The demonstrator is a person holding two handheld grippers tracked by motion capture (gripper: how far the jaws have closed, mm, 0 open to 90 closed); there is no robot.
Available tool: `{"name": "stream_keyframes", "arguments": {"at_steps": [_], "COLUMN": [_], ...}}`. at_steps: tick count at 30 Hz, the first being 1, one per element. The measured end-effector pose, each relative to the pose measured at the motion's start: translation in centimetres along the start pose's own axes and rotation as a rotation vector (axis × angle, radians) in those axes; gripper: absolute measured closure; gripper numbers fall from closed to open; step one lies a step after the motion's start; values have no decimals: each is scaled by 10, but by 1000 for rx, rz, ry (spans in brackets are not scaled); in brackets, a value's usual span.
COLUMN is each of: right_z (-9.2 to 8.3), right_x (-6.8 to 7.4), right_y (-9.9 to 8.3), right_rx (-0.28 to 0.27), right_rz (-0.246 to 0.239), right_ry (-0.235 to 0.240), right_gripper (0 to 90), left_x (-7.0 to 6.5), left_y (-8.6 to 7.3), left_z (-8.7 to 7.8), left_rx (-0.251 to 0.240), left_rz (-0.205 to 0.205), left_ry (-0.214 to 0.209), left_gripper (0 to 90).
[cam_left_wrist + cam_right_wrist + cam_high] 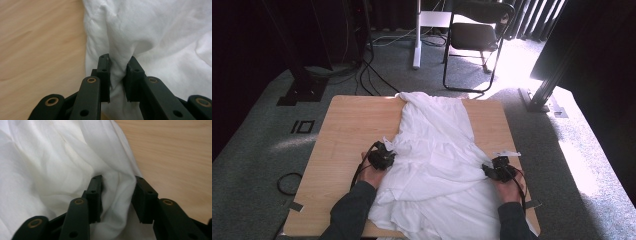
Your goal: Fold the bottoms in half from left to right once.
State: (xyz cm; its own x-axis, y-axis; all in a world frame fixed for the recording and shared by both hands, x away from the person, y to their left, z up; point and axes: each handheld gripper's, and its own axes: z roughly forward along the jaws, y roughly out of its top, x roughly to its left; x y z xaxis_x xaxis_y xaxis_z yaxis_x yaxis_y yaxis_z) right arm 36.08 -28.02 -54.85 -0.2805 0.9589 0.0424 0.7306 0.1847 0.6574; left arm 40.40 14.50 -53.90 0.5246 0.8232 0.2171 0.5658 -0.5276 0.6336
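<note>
Black jaws rise from the bottom of both tool views, and white cloth sits between each pair. Your left tool (117, 75) is clenched on a bunched ridge of the white garment (155, 37): in the left gripper view the 2 pads press that fold from both sides, and pale wood shows just beside it on the left. Your right tool (117, 197) has its jaws parted; in the right gripper view a soft fold of the garment (50, 165) lies between the pads and leans against the left-hand one, while a gap shows toward the other, so nothing is pinched there. In the high view the garment (434, 150) lies spread down the middle of the wooden worktop (352, 130), crumpled, narrow at the far edge and widening toward you until it hangs over the near edge. Your left tool (382, 159) sits at the garment's left border about halfway down the worktop, and your right tool (499, 170) sits at its right border, a little nearer to you, with the cloth stretched between the 2. Both your dark sleeves come in from the bottom. Beyond the worktop, a black folding chair (474, 35) stands on grey carpet, and cables (372, 70) trail across the floor.
</note>
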Motion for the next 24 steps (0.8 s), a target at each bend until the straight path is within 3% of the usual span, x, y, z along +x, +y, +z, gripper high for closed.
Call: {"name": "stream_keyframes", "arguments": {"at_steps": [3, 5, 7, 11, 14, 15, 18, 22, 24], "right_z": [8, 8, 5, -10, -18, -27, -39, -56, -65], "right_x": [10, 11, 5, -11, -17, -22, -29, -34, -31], "right_y": [8, 10, 6, -10, -17, -23, -29, -32, -29], "right_rx": [-1, 3, -1, -17, -30, -49, -80, -141, -191], "right_rz": [-29, -19, -3, 42, 57, 75, 109, 154, 146], "right_ry": [0, -9, -13, -16, -25, -32, -35, -82, -87], "right_gripper": [567, 571, 563, 552, 549, 540, 526, 486, 451], "left_x": [13, 13, 9, -2, -7, -11, -12, -12, -14], "left_y": [1, -2, -8, -26, -35, -45, -57, -68, -70], "left_z": [3, 0, -6, -24, -35, -44, -54, -70, -78], "left_rx": [11, 8, 5, -15, -13, -7, 13, -46, -68], "left_rz": [-31, -27, -20, -16, -11, 10, 9, -46, -62], "left_ry": [2, -4, -14, -86, -112, -124, -126, -187, -226], "left_gripper": [777, 777, 776, 738, 720, 715, 701, 653, 620]}}
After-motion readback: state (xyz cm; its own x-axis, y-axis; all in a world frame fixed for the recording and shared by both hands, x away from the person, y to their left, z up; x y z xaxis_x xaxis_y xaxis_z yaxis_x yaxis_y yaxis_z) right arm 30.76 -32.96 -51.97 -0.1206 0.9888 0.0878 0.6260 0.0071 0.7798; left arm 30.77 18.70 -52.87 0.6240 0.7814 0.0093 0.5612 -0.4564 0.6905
